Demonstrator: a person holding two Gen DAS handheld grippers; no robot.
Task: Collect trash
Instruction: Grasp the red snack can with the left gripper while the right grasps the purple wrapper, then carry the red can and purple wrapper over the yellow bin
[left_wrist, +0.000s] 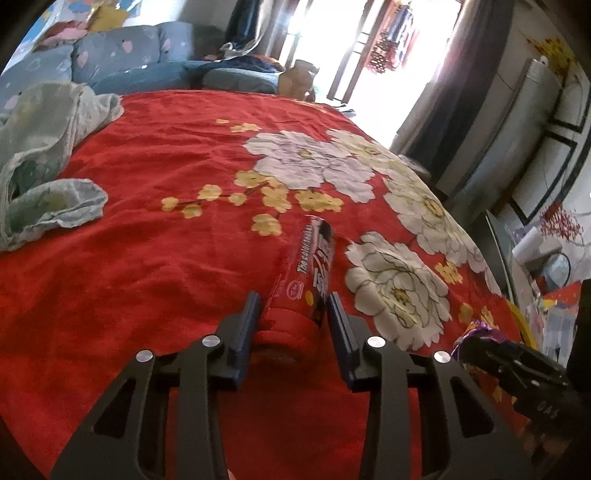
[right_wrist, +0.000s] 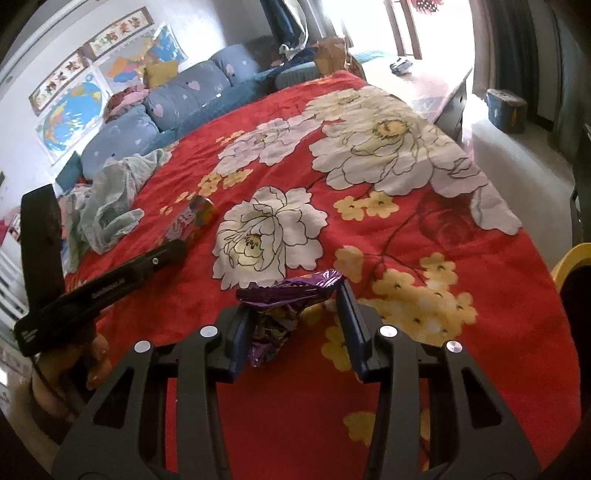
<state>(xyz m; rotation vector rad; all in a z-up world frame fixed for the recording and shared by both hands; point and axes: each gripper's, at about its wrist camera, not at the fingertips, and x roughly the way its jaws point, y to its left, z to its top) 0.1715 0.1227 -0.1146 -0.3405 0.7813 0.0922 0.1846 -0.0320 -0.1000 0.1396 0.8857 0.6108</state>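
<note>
A red floral bedspread (left_wrist: 166, 166) is seen covering the bed in both wrist views. A red snack tube (left_wrist: 308, 273) is found lying on it, its length running away from the left camera. The left gripper (left_wrist: 291, 310) is positioned over the near end of the tube, one finger on each side; the jaws are spread about it, and firm contact with the tube's sides cannot be confirmed. In the right wrist view the same tube (right_wrist: 192, 218) is seen beyond the left gripper's dark body (right_wrist: 110, 284).

A crumpled purple foil wrapper (right_wrist: 284, 306) is located on the bedspread between the fingers of the right gripper (right_wrist: 293, 314). The jaws are spread; the wrapper touches the left finger (right_wrist: 240, 332), while a gap is visible beside the right finger. In the left view the wrapper (left_wrist: 476, 332) appears at the right gripper's tip.

A rumpled pale green cloth (left_wrist: 44, 147) is noted on the bedspread, well apart from both items. Blue pillows (right_wrist: 177, 96) are ranged along the far side.
</note>
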